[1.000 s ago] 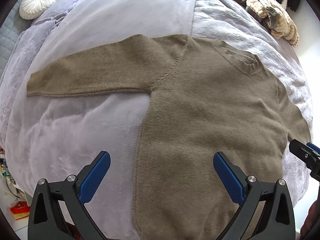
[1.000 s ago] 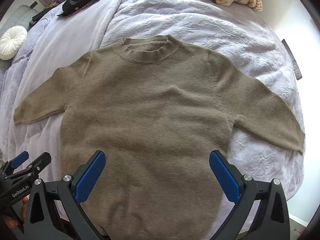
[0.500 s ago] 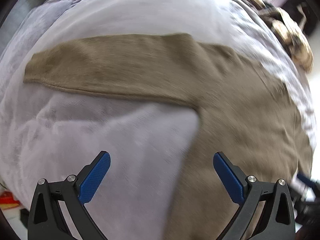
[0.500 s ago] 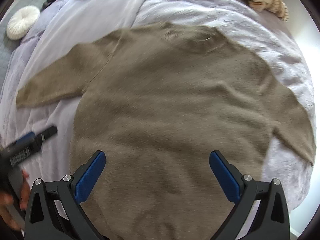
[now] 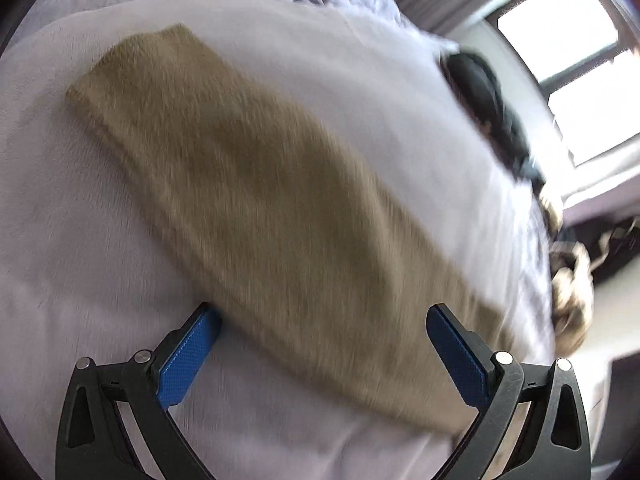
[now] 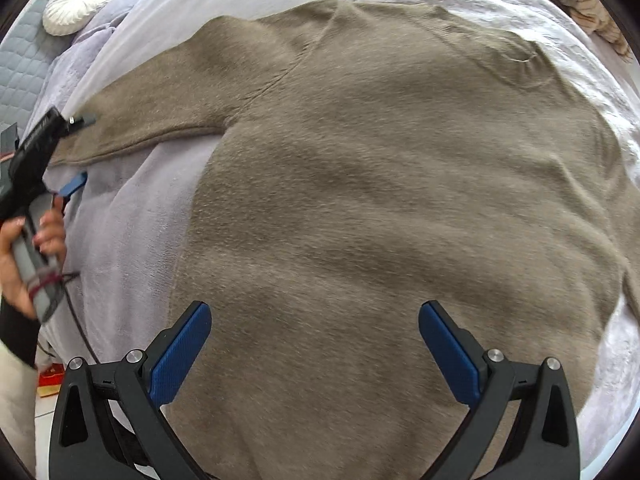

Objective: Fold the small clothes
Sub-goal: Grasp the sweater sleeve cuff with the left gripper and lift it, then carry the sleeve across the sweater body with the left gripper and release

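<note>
A: What's the setting?
B: A bed covered by a pale lilac blanket fills both views, with a bright window at the upper right of the left wrist view and a round white cushion at the upper left of the right wrist view.

A: Where is the garment?
B: An olive-brown sweater lies flat on the blanket, filling the centre of the right wrist view. Its collar sits toward the upper right and one sleeve stretches out to the left edge. In the left wrist view that sleeve runs diagonally from upper left to lower right (the picture is blurred).

A: And the left gripper?
B: The left gripper has its blue pads spread wide, gripping nothing, and the sleeve passes between them. From the right wrist view it shows at the left edge by the sleeve's cuff, held by a hand.

A: The right one?
B: The right gripper is just as wide apart and empty, above the lower body of the sweater at the bottom of the frame.

A: Anything else?
B: Striped beige clothes at the upper right corner, and dark clothing on the bed near the window
</note>
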